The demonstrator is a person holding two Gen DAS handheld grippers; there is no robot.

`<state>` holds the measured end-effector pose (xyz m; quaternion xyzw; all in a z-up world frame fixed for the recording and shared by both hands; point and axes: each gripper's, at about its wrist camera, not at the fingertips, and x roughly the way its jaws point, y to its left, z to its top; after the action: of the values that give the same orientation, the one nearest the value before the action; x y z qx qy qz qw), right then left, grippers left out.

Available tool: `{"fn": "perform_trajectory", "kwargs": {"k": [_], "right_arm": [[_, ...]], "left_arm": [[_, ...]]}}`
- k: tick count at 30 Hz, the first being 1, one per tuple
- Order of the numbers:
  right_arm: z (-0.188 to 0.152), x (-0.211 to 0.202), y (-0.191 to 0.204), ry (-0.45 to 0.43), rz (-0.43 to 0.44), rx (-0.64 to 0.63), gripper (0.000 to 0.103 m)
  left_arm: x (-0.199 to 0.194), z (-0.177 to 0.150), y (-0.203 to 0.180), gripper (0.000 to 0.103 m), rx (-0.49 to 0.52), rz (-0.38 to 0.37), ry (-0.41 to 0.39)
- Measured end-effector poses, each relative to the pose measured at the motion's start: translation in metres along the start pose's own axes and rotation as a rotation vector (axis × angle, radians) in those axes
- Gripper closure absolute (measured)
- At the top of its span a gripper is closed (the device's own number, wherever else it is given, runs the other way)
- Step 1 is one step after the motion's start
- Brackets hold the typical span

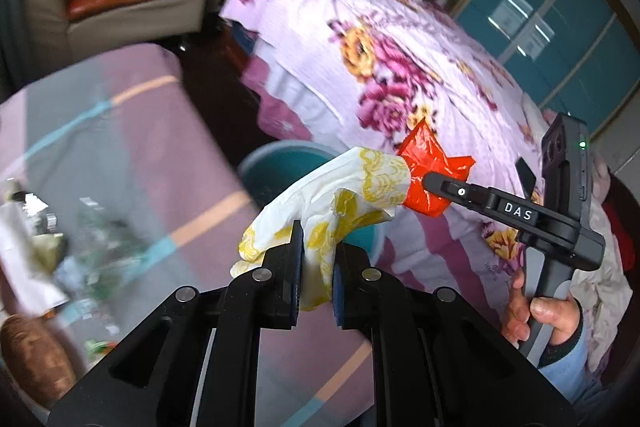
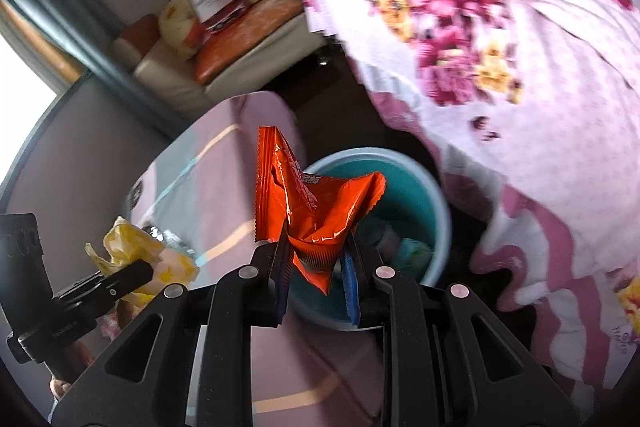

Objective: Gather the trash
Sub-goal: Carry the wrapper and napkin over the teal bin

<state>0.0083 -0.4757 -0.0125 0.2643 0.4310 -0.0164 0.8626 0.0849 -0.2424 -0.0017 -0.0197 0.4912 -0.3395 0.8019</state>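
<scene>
Floral bedding [image 1: 400, 39] and a striped pink cover [image 1: 132, 155] flanked a teal bin [image 2: 416, 203] on the floor. Left gripper [image 1: 316, 247] was clamped on a crumpled white-and-yellow tissue [image 1: 340, 195]; right gripper [image 2: 316, 247] pinched an orange snack wrapper [image 2: 308, 203] above the bin.

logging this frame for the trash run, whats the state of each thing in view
left gripper: shut on the tissue
tissue: white with yellow print, crumpled, held up off the table
right gripper: shut on the wrapper
wrapper: orange-red, torn open, creased, held above the bin
bin: teal, upright, no lid, some trash already inside
table: striped cover, blurred litter left at its near edge
</scene>
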Motion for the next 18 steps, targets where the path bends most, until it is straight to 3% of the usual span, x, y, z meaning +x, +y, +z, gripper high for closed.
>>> {"fn": "perform_trajectory", "kwargs": {"k": [7,15,16,18], "right_arm": [[0.008,-0.003,-0.042,-0.010,-0.014,0.042,0.082],[0.013,0.005,-0.054,-0.002,-0.004,0.055,0.082],[0.015,0.005,-0.055,-0.005,-0.003,0.056,0.081],[0.016,0.005,-0.056,-0.007,-0.003,0.055,0.081]], "left_arm": [[0.057,0.003,-0.022,0.090,0.033,0.006,0.099],[0.084,0.000,-0.030,0.088,0.061,0.018,0.158],[0.086,0.000,-0.031,0.082,0.069,0.024,0.165],[0.090,-0.001,-0.034,0.057,0.089,0.048,0.169]]}}
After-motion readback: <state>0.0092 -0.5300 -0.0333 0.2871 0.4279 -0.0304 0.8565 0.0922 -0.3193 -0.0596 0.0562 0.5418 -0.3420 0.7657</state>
